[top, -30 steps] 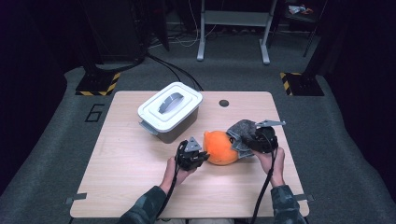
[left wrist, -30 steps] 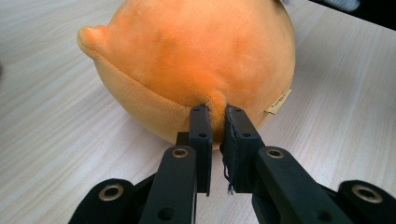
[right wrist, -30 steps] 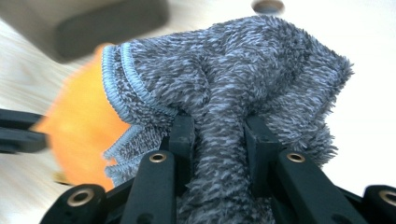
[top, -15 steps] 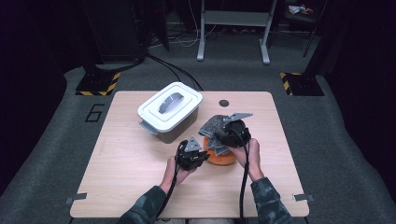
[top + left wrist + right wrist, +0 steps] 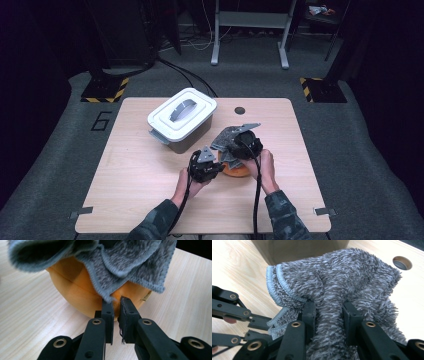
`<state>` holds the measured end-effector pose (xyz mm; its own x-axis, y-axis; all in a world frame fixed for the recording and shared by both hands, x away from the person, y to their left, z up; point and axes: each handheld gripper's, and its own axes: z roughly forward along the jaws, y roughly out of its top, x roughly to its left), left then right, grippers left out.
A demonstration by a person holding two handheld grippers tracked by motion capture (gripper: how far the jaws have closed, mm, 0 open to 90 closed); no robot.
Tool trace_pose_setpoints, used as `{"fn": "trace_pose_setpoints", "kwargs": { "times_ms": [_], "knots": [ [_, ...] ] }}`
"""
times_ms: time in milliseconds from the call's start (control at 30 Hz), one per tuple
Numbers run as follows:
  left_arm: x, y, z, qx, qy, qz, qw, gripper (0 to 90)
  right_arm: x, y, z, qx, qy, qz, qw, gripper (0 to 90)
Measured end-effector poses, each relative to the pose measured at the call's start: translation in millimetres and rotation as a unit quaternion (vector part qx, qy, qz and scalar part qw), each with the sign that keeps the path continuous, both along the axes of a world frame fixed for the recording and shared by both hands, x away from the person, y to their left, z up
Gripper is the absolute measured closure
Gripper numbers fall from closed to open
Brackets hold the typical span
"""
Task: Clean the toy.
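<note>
Wooden table (image 5: 125, 190), light grain, one round cable hole (image 5: 240, 110) near its far edge.

Orange bowl (image 5: 75, 295): lies on the table just in front of the person, between the two hands, partly under the cloth.

Left gripper (image 5: 116, 301): jaws clenched on the rim of the orange bowl, a narrow slit between the pads. In the high view it (image 5: 206, 165) sits at the bowl's left side.

Grey fluffy cloth (image 5: 342, 290): bunched and pinched between the jaws of the right gripper (image 5: 328, 306), draped over the top of the bowl. In the high view the right gripper (image 5: 245, 145) is above the bowl.

White lidded container (image 5: 182, 117): grey handle on its lid, stands on the table just beyond the bowl, to its left.
</note>
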<state>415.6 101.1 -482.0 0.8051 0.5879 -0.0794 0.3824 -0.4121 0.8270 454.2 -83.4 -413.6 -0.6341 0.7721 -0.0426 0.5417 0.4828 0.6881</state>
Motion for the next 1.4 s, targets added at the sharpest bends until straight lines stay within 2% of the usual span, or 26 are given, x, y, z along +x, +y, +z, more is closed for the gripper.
{"fn": "trace_pose_setpoints", "kwargs": {
  "times_ms": [100, 133, 467, 700, 867, 1133, 1333, 1400],
  "knots": [
    [-0.6, -0.7, 0.3, 0.0, 0.001, -0.002, 1.0, 82.4, -2.0, -6.7, 0.0, 0.012, 0.006, -0.019, 0.9997, 68.4],
    [-0.6, -0.8, 0.4, 0.002, 0.0, -0.003, 1.0, 82.4, -1.5, -10.6, 0.2, 0.01, 0.002, -0.013, 0.9999, 68.4],
    [-0.8, -0.9, 0.1, 0.001, 0.001, -0.004, 1.0, 82.4, -3.8, -49.9, -4.2, 0.027, 0.008, -0.051, 0.9983, 68.1],
    [-0.6, -0.7, -0.2, 0.001, 0.002, -0.004, 1.0, 82.4, -6.3, -76.2, -13.6, 0.033, 0.016, -0.086, 0.9956, 68.0],
    [-0.7, -1.1, -0.3, 0.001, 0.001, -0.004, 1.0, 82.4, -7.9, -93.7, -25.3, 0.045, 0.032, -0.107, 0.9927, 68.1],
    [0.0, -0.3, -1.0, 0.001, 0.003, -0.004, 1.0, 82.4, -5.4, -107.5, -47.9, 0.055, 0.064, -0.137, 0.9869, 68.1],
    [0.3, 0.4, -1.0, 0.001, 0.003, -0.002, 1.0, 82.3, -1.5, -109.7, -63.9, 0.038, 0.088, -0.144, 0.985, 68.1],
    [0.4, 0.6, -0.9, 0.001, 0.003, -0.001, 1.0, 82.3, -2.3, -111.1, -61.8, 0.038, 0.081, -0.148, 0.985, 68.5]
  ]
}}
